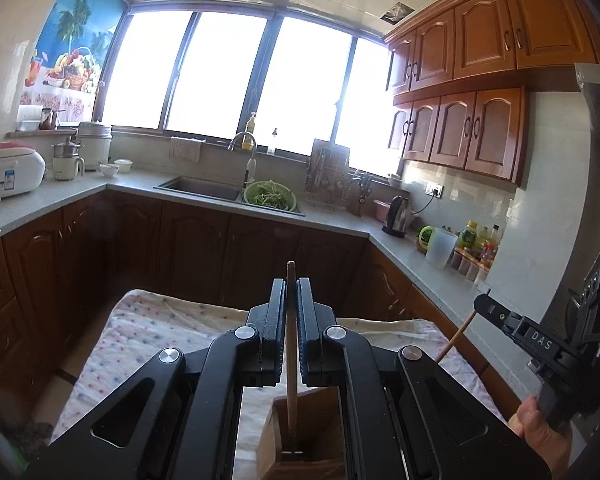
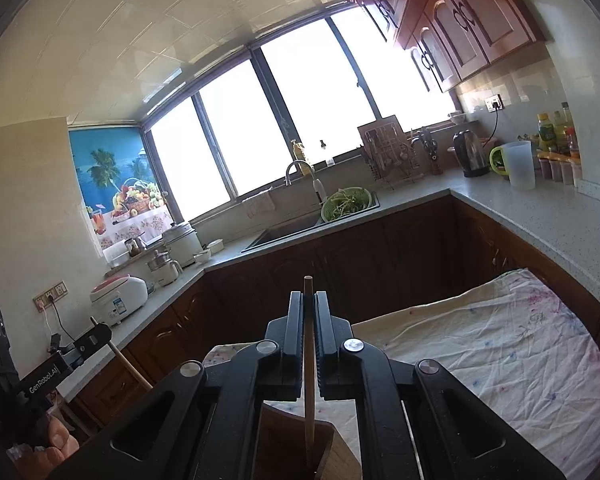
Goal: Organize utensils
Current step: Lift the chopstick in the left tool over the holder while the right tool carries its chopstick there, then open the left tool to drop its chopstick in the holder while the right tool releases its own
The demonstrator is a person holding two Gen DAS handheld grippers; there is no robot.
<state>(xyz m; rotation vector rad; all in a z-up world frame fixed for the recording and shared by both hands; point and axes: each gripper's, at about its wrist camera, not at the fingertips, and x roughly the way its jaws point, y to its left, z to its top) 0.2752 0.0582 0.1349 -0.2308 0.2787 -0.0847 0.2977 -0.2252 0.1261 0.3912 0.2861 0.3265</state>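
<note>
Wooden sticks clamped upright | left gripper (image 1: 291, 308) one | right gripper (image 2: 309, 320) other | ends in holder (image 1: 320, 432)

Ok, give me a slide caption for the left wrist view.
Left gripper clamps a wooden chopstick standing in the wooden holder.
</note>
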